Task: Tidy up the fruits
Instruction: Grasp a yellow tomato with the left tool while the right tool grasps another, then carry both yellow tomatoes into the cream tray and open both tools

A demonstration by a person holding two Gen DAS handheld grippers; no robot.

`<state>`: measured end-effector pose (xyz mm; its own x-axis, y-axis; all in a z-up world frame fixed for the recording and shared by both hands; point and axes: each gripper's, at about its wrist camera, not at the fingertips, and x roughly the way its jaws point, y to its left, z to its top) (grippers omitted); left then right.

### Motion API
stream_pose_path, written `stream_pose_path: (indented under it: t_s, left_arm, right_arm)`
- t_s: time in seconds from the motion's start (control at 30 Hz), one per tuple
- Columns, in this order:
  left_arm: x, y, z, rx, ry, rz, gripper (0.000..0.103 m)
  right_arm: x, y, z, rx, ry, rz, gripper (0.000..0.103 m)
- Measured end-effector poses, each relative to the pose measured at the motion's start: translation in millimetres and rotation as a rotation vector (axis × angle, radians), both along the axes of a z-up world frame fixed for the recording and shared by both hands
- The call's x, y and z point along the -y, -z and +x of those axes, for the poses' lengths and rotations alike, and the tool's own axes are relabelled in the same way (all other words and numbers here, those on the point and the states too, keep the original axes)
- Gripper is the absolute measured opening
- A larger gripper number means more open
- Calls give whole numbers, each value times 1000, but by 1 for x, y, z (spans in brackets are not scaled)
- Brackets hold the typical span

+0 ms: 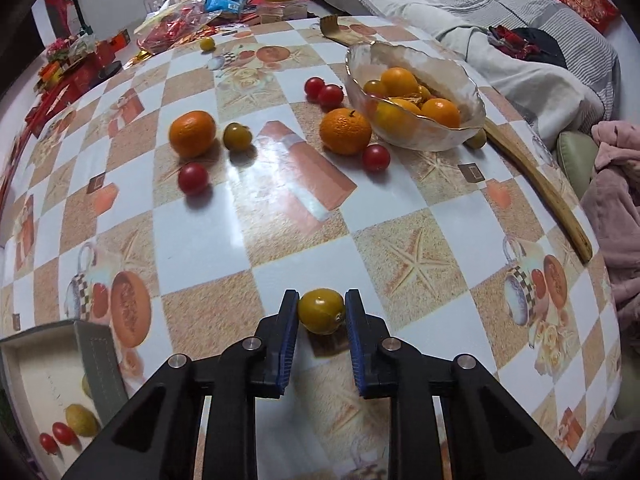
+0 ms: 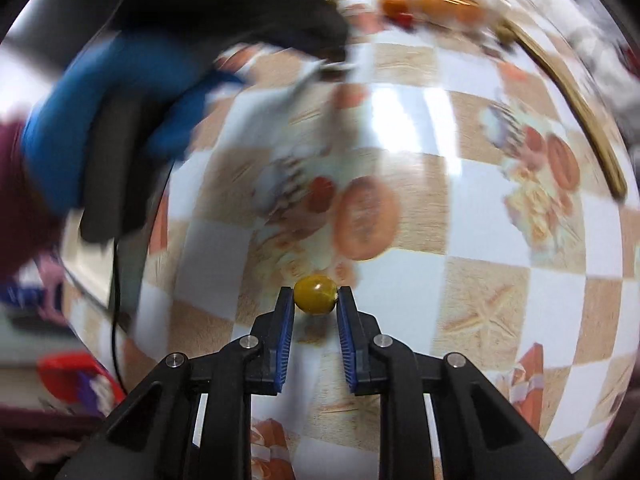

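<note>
Yellow tomato (image 1: pixel 321 311) clamped between left hand-held gripper (image 1: pixel 322 312) pads.

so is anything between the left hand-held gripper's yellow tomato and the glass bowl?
Partly. The left hand-held gripper holds a yellow tomato over bare tablecloth. Near the glass bowl, an orange and a red tomato sit against its near side. Coming in over the rim should clear both.

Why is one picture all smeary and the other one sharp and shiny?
Right wrist view: the tablecloth and blue-gloved hand are streaked with motion blur; only the right gripper and its yellow tomato look sharp. Left wrist view: crisp, with white lamp glare on the table; fisheye bends the checks.
</note>
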<state>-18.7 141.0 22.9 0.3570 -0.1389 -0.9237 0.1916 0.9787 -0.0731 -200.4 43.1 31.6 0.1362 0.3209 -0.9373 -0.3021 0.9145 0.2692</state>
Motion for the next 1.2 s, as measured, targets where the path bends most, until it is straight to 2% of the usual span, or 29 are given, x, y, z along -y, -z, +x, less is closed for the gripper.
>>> stream_pose_path:
  t_s: [0.13, 0.23, 0.47, 0.67, 0.87, 1.2]
  left_arm:
    - [-12, -14, -17, 12, -12, -8, 25]
    - [-20, -25, -31, 24, -18, -13, 25]
    - [-50, -45, -67, 29, -76, -35, 25]
    - [-83, -53, -96, 23, -148, -16, 25]
    - [-134, -61, -128, 27, -278, 19, 25]
    - [-223, -45, -167, -1, -479, 88, 25]
  right_arm:
    - [27, -3, 6, -23, 99, 48, 23]
    - [36, -9, 6, -24, 130, 57, 23]
    - [45, -23, 30, -24, 128, 62, 23]
    - [19, -28, 47, -9, 68, 68, 23]
    - [-24, -38, 62, 12, -28, 71, 23]
    - [-112, -45, 74, 24, -207, 87, 23]
